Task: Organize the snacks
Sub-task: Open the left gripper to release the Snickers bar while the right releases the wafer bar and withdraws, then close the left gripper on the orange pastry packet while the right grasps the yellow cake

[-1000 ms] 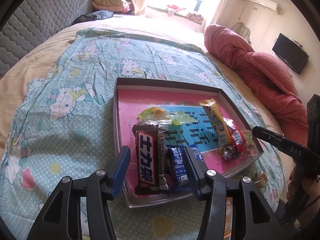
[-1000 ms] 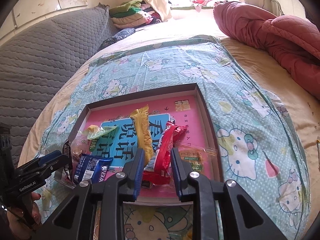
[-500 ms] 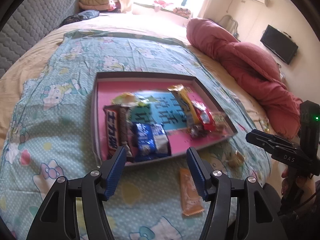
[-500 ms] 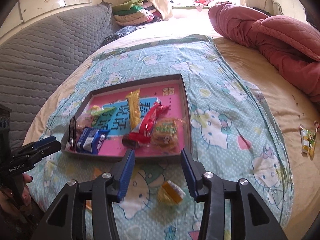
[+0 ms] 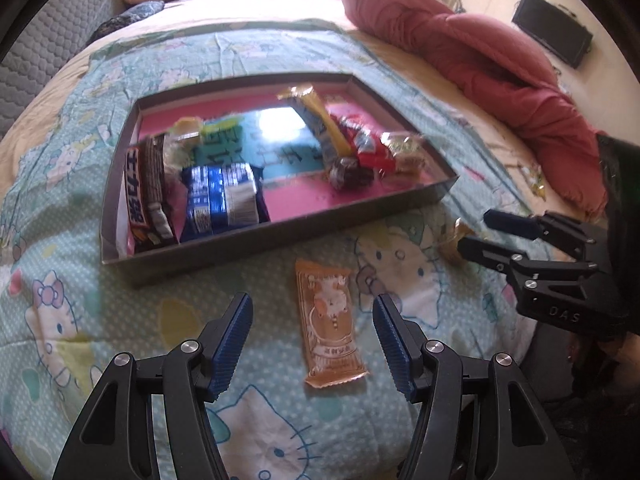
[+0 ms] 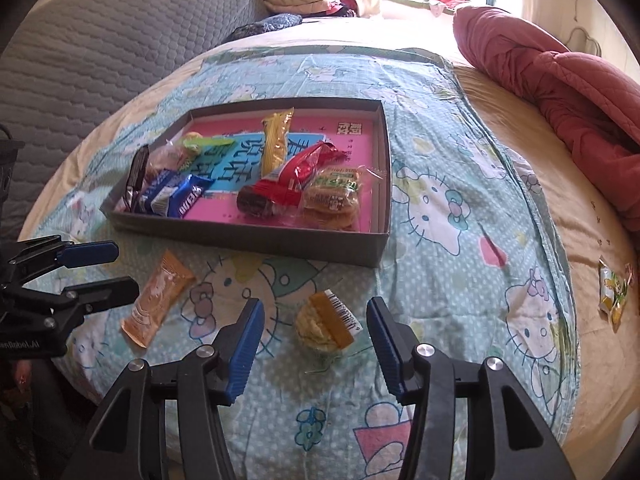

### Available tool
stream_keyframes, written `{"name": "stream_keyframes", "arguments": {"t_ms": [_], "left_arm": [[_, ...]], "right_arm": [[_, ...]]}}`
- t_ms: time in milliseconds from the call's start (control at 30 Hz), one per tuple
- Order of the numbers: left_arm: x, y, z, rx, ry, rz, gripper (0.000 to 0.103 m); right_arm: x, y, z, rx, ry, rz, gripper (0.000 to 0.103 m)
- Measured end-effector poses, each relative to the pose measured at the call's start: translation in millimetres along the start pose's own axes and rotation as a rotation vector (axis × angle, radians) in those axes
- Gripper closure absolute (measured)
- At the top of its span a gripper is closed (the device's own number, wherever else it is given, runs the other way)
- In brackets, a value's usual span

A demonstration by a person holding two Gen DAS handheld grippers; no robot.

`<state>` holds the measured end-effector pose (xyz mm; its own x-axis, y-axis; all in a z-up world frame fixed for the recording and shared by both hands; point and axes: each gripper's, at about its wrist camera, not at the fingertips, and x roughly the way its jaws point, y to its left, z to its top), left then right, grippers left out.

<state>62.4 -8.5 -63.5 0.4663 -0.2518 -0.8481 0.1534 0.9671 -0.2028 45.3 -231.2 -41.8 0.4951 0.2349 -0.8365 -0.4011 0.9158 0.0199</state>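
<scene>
The bed [image 6: 500, 128] was covered by a pale blue cartoon-cat sheet [image 6: 452, 216], with a red quilt [image 6: 560, 92] bunched along its far right side. A shallow grey box tray [image 6: 248, 236] with a pink printed floor lay on the sheet at the middle of the bed. All places below are given relative to this tray.

Inside the tray, at its left end, stood a brown chocolate bar [image 5: 138, 196] and, beside it, a blue biscuit pack [image 5: 220, 196]. Toward the right half lay a yellow wrapped bar [image 6: 276, 140], a red wrapper [image 6: 296, 176] and a clear pack of round cakes [image 6: 332, 200], touching one another.

Outside the tray, just in front of its near wall, an orange snack packet [image 5: 330, 328] lay flat on the sheet. Near the tray's front right corner sat a small round cake in clear wrap [image 6: 324, 324]. A small green-yellow packet [image 6: 614, 292] lay well to the right of the tray.

The left gripper [image 5: 312, 340] was spread, jaws apart on either side of the orange snack packet, with no contact. The right gripper [image 6: 316, 344] had its jaws opening, the small round cake between them, untouched.
</scene>
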Motion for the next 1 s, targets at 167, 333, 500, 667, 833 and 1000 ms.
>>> {"name": "stream_keyframes", "arguments": {"t_ms": [167, 333, 500, 667, 833, 1000], "left_arm": [[14.2, 6.0, -3.1, -0.053, 0.044, -0.007, 0.039], [22.0, 6.5, -6.2, -0.081, 0.063, -0.012, 0.039], [27.8, -0.8, -6.7, -0.073, 0.057, 0.021, 0.039], [29.8, -9.5, -7.5, -0.069, 0.052, 0.036, 0.039], [33.7, -22.7, -9.4, -0.021, 0.046, 0.050, 0.049], [34.2, -27.1, -10.1, 0.022, 0.037, 0.069, 0.071]], "right_arm": [[8.3, 5.0, -2.6, -0.071, -0.003, -0.016, 0.050], [19.2, 2.2, -3.8, -0.086, 0.005, -0.003, 0.050], [26.8, -5.3, -5.6, -0.073, 0.016, 0.016, 0.053], [28.6, -5.1, -5.4, -0.081, 0.015, 0.030, 0.063], [26.8, -3.4, -5.3, -0.070, 0.024, 0.066, 0.068], [17.2, -8.4, -3.7, -0.003, -0.002, 0.139, 0.068]]}}
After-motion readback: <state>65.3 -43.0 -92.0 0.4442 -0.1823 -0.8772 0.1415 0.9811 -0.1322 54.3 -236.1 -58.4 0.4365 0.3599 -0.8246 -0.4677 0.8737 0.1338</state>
